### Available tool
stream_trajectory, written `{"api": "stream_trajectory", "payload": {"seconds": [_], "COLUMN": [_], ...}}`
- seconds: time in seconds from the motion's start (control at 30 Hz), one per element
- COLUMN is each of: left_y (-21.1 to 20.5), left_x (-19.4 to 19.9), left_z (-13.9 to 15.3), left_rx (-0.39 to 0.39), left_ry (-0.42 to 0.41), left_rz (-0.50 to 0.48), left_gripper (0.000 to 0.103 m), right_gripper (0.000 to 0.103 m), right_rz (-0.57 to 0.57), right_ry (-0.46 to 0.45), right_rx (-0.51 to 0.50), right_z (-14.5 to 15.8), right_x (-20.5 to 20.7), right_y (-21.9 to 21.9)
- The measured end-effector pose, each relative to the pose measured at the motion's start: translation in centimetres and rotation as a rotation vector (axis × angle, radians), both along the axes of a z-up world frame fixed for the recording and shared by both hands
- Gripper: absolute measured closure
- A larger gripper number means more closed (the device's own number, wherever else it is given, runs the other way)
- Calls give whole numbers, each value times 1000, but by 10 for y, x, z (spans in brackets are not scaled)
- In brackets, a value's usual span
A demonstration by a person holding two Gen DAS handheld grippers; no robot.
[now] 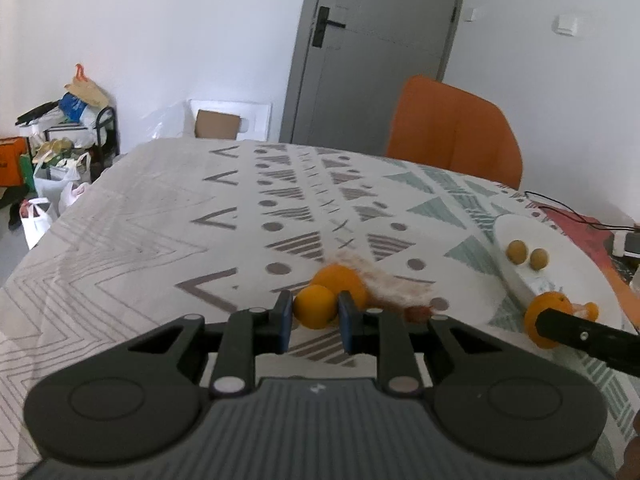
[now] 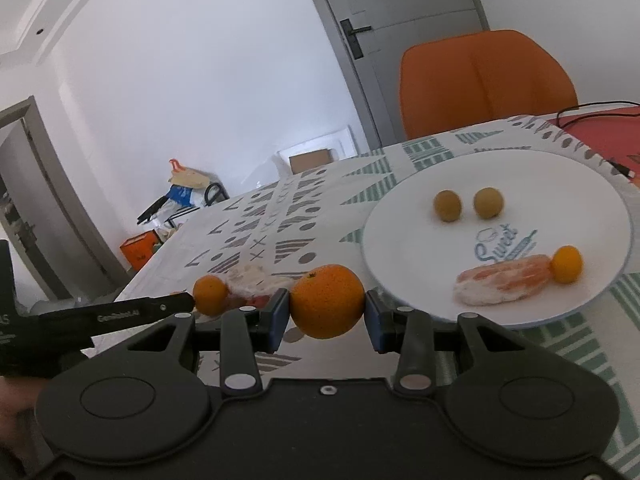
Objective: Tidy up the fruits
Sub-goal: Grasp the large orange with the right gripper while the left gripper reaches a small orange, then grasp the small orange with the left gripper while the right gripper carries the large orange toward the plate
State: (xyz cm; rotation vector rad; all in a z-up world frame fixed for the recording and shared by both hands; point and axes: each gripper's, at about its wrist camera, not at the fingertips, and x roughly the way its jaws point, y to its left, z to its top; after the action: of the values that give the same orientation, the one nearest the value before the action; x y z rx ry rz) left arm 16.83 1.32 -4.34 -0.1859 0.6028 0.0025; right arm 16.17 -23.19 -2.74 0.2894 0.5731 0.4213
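My left gripper (image 1: 315, 300) is shut on a small round orange fruit (image 1: 315, 307) low over the patterned tablecloth (image 1: 160, 216). A bigger orange fruit (image 1: 348, 278) lies right behind it. My right gripper (image 2: 325, 300) is shut on a large orange (image 2: 327, 300), just left of a white plate (image 2: 400, 248). On the plate are two small yellow-brown fruits (image 2: 447, 205) (image 2: 488, 202), a peeled citrus piece (image 2: 504, 280) and a small orange fruit (image 2: 567, 264). In the right wrist view the small fruit (image 2: 210, 295) shows at the left gripper's fingertip (image 2: 182, 301).
Pale peel and pith scraps (image 1: 396, 288) lie on the cloth beside the left gripper. An orange chair (image 1: 452, 132) stands at the far table edge. A black cable (image 1: 576, 216) and a device lie at the right. Bags and clutter (image 1: 60, 140) fill the floor at left.
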Motion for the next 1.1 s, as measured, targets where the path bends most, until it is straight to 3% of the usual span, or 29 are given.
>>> {"api": "stream_trajectory", "payload": {"seconds": [1.1], "left_y": [-90], "left_x": [22], "left_z": [33], "left_rx": [31], "left_ry": [-76], "left_rz": [-169], "left_gripper": [81], "right_gripper": [65], "right_rz": [-135], "right_ry": [-68], "right_rx": [52], "right_z": [19], "right_x": [1], "right_y": [-87]}}
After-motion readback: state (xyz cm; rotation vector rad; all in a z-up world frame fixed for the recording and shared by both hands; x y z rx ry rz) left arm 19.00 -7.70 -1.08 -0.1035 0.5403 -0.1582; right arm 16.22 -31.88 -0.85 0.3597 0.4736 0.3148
